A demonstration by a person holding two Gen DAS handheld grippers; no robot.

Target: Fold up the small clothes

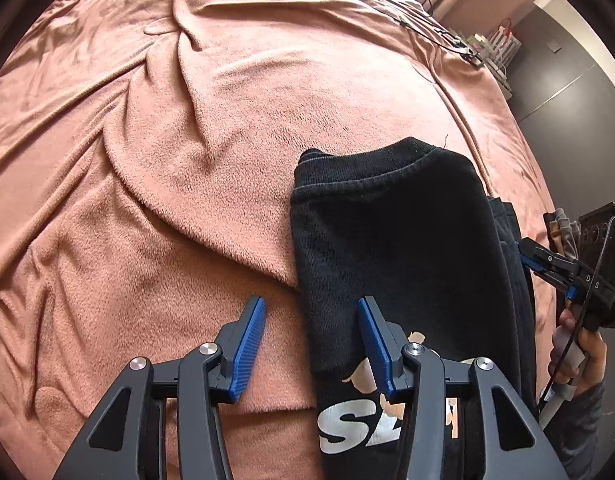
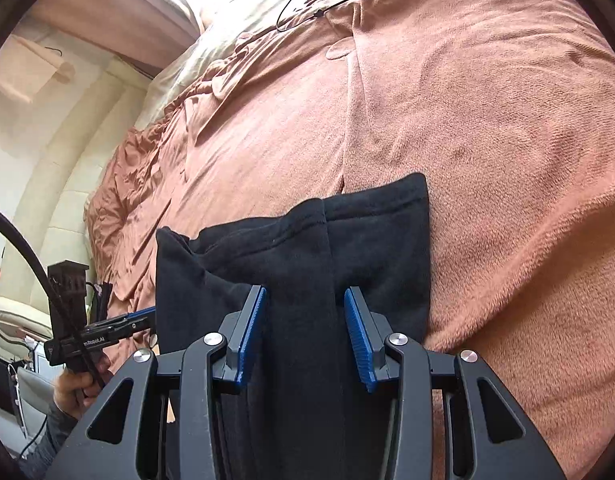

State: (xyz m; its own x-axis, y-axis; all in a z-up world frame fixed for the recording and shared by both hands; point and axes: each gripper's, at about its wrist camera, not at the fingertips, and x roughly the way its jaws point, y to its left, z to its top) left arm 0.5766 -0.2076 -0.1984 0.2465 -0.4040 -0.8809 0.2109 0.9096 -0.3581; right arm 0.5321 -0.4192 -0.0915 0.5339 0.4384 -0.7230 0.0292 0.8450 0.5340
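Note:
A small black garment (image 1: 395,240) with a white and peach print lies partly folded on a pink fleece blanket (image 1: 187,160). My left gripper (image 1: 311,308) is open, straddling the garment's left edge, one finger on the blanket and one over the cloth. In the right wrist view my right gripper (image 2: 303,300) is open over the black garment (image 2: 299,248), its blue pads on either side of a lengthwise fold. The right gripper also shows in the left wrist view (image 1: 539,262) at the garment's right edge. The left gripper shows in the right wrist view (image 2: 141,318) at the garment's left edge.
The blanket (image 2: 487,140) is wrinkled and covers a bed. Black cables (image 1: 423,16) lie at the bed's far corner. A beige padded headboard (image 2: 67,184) and a pale sheet (image 2: 235,40) stand at the far left in the right wrist view. A dark floor (image 1: 567,80) lies past the bed's edge.

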